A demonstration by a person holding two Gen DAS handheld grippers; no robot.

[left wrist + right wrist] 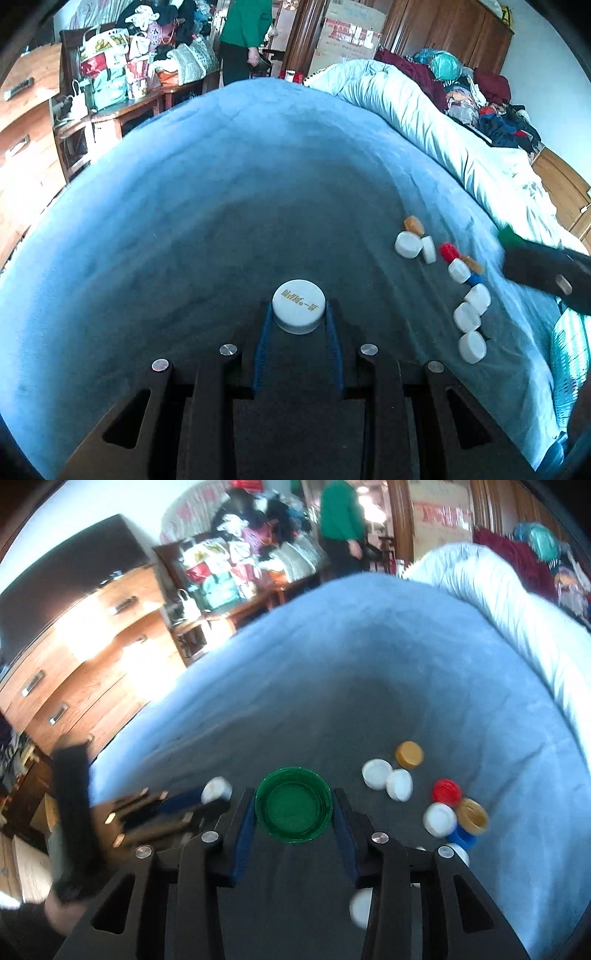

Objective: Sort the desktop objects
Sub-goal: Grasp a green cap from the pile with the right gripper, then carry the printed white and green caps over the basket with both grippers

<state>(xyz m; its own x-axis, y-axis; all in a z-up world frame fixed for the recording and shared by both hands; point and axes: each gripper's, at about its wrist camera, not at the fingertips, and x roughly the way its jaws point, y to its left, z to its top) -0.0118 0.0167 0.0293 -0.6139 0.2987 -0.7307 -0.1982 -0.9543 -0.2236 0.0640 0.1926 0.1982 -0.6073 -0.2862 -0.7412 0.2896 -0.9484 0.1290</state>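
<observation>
My left gripper (pixel 298 314) is shut on a white bottle cap (pixel 299 311) with gold lettering, held over the blue blanket (pixel 221 206). To its right lies a scatter of caps: white caps (pixel 408 244), a red cap (pixel 448 252), a blue one and orange ones. My right gripper (pixel 294 806) is shut on a wide green lid (pixel 293 805), hollow side up, lifted above the blanket (pixel 369 672). The same scatter lies to its right: white caps (pixel 376 773), a gold cap (pixel 409 754), a red cap (pixel 447 792). The left gripper (pixel 207 799) with its white cap (pixel 217 789) shows at left, blurred.
A rolled pale quilt (pixel 424 122) runs along the blanket's right side. Wooden drawers (pixel 85 672) and a low table piled with bags (pixel 122 74) stand to the left. A person in a green top (pixel 245 37) stands beyond the bed's far end.
</observation>
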